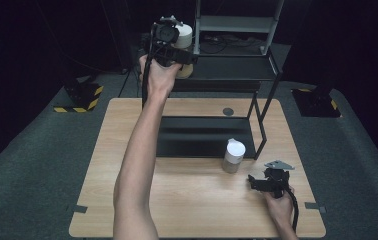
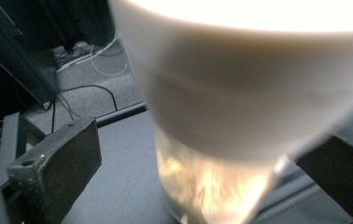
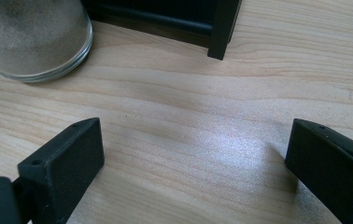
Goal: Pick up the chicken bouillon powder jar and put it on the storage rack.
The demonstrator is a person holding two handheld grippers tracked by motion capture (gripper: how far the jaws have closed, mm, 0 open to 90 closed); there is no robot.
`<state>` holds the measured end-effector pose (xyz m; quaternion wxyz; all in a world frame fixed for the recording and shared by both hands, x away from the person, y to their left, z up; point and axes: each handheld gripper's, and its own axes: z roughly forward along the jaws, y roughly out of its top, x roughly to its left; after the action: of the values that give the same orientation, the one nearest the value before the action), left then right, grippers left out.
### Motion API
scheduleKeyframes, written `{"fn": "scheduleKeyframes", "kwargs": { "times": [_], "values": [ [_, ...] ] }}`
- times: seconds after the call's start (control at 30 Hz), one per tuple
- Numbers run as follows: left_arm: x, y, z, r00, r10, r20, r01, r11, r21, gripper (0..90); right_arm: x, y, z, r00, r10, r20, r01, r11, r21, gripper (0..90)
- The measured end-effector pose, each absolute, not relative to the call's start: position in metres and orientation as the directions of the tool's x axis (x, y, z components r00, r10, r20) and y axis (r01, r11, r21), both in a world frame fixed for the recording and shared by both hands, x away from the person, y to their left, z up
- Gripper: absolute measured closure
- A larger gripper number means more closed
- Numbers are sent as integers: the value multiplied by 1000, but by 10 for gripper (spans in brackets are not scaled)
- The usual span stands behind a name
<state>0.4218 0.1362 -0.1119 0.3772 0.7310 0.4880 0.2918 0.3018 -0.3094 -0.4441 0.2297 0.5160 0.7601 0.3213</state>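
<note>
The wooden desk (image 1: 127, 165) carries a black two-tier metal shelf rack (image 1: 264, 125) along its far edge, its lower tray resting on the desk top and its upper shelf (image 1: 237, 67) raised on slim legs, which leaves room to stand jars on two levels. The person's left arm stretches from the near edge across to the far left corner of that rack, because the white-lidded jar (image 1: 184, 42) sits at the left end of the upper shelf. The left gripper (image 1: 169, 47) is at that jar; in the left gripper view the jar (image 2: 240, 116) stands very close between the fingers (image 2: 62, 163), which are spread apart and clear of the glass, so the jar seems to rest on the shelf by its own weight, judged as just set down or about to be taken. A second jar (image 1: 233, 156) with a white lid stands on the desk just in front of the lower tray, near the right edge. The right gripper (image 1: 272, 182) rests low beside it, fingers (image 3: 67, 163) spread wide over bare wood, apparently waiting to take this jar (image 3: 34, 37).
</note>
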Motion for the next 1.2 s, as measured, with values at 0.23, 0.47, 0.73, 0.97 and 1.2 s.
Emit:
{"fn": "scheduleKeyframes", "kwargs": {
  "times": [0.23, 0.47, 0.73, 0.97, 1.2],
  "values": [
    [398, 153, -121, 370, 928, 41, 471, -225, 853, 5, 302, -309, -444, -362, 932, -17, 637, 261, 725, 35],
    [376, 169, -136, 375, 926, 39, 453, -219, 864, 17, 302, -309, -444, -361, 932, -18, 637, 261, 725, 35],
    [357, 181, -159, 393, 918, 49, 446, -237, 863, 25, 302, -309, -444, -361, 932, -17, 637, 260, 726, 35],
    [347, 188, -177, 406, 913, 33, 459, -235, 857, 27, 302, -309, -444, -360, 933, -17, 638, 259, 725, 35],
    [341, 190, -194, 430, 902, 22, 474, -247, 845, 27, 302, -309, -444, -361, 932, -18, 637, 261, 725, 35]
  ]
}}
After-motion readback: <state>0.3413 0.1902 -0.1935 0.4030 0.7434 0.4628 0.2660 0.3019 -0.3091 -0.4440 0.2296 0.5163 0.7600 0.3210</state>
